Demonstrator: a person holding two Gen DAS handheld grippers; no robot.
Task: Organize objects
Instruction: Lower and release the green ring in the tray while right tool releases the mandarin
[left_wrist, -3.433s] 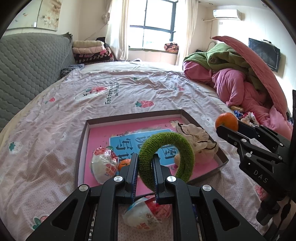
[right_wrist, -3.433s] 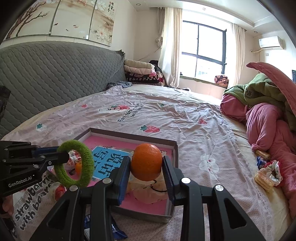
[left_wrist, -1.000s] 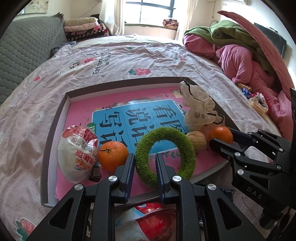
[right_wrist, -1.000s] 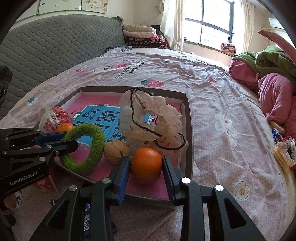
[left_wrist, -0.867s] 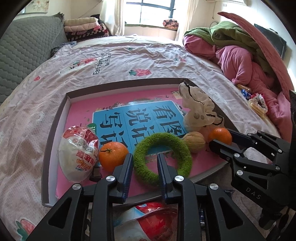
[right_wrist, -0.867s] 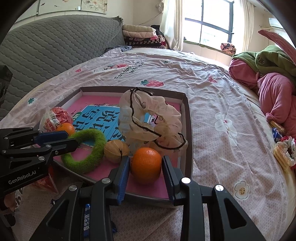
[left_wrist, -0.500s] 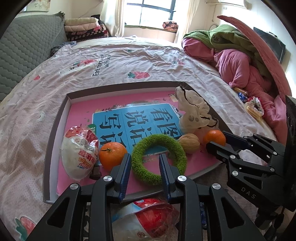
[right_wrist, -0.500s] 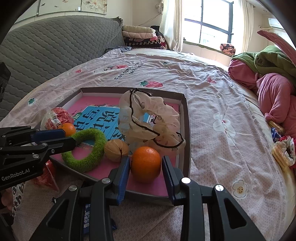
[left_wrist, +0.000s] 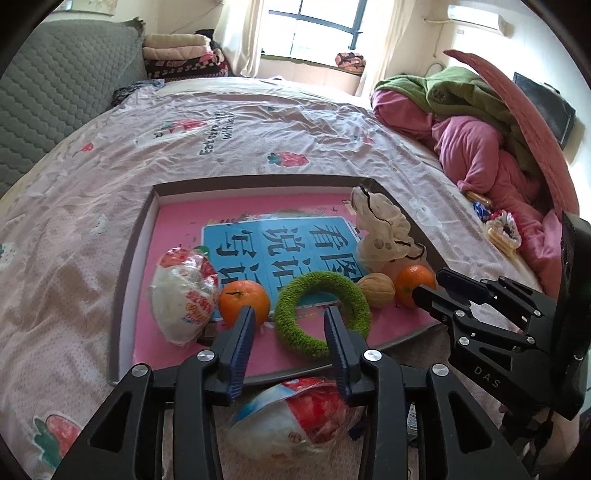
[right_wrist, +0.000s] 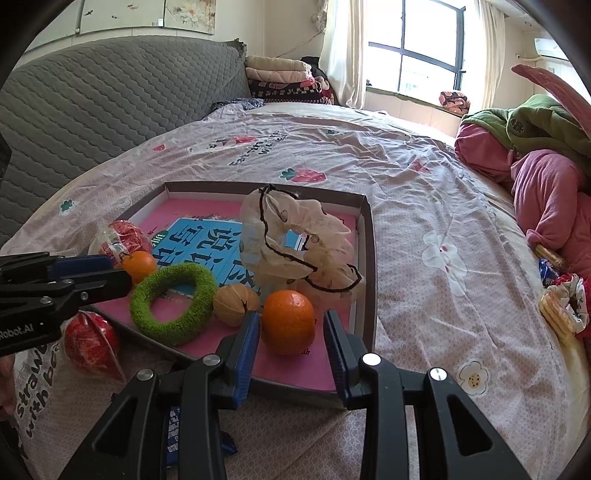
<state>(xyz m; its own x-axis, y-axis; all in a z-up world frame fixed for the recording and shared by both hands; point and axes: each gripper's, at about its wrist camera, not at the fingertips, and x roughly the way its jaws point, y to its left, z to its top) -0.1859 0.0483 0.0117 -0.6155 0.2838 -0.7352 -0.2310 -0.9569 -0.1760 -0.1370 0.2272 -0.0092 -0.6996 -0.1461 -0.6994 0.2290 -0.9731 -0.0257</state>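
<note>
Fingers of the left gripper (left_wrist: 289, 328), which pinched the green fuzzy ring (left_wrist: 322, 313) a second ago, are now spread wide, and the ring lies flat in the shallow box (left_wrist: 130, 277) on the bed (left_wrist: 258, 122). The right gripper (right_wrist: 289, 334) has also let go: its orange (right_wrist: 288, 321) sits on the pink box floor between parted jaws, untouched. Beside the ring in the box are a walnut (left_wrist: 377, 290), a second orange (left_wrist: 243, 301), a wrapped snack (left_wrist: 184, 295) and a cream scrunchie (left_wrist: 384, 230) (black-edged). Both grippers hover at the box's near edge, pointing inward.
</note>
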